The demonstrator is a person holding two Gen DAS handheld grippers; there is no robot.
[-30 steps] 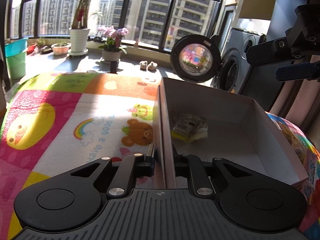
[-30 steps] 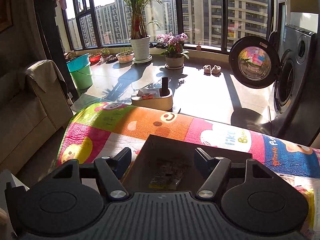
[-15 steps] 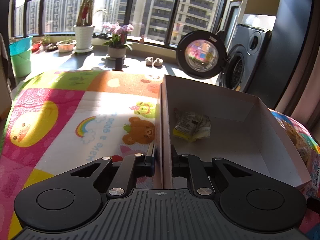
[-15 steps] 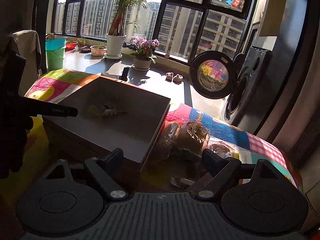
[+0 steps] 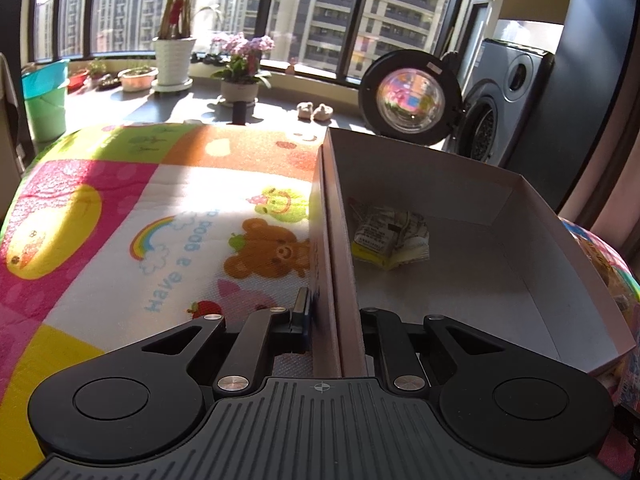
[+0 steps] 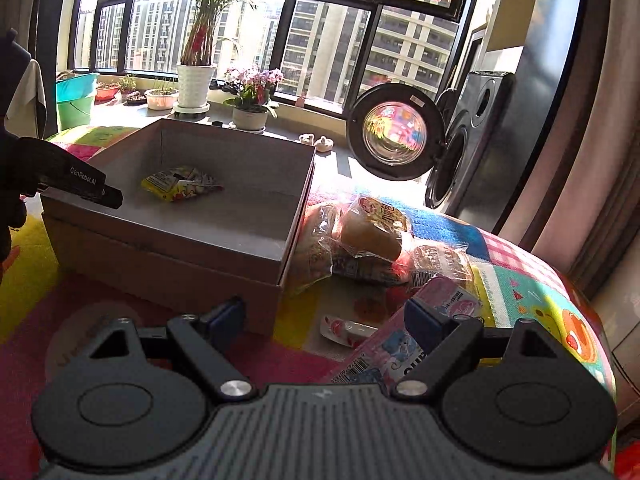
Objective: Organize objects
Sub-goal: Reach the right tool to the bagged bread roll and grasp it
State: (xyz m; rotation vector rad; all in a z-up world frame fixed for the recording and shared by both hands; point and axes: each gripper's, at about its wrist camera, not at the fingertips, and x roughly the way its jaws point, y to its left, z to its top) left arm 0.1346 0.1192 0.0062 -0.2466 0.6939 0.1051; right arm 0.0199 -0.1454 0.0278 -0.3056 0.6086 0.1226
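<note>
On the bright cartoon play mat (image 5: 168, 232), the left tool (image 5: 332, 312) is clamped tight on the near side wall of the open cardboard box (image 5: 460, 288), one finger outside and one inside. A crumpled yellow snack packet (image 6: 182, 184) lies on the box floor toward the far corner. Beside the box, the right tool (image 6: 324, 316) hangs with its jaws spread wide and gripping nothing, having just been opening, above a small red-and-white sachet (image 6: 346, 328); wrapped buns (image 6: 368, 236) and a pink carton (image 6: 404, 344) lie close by
</note>
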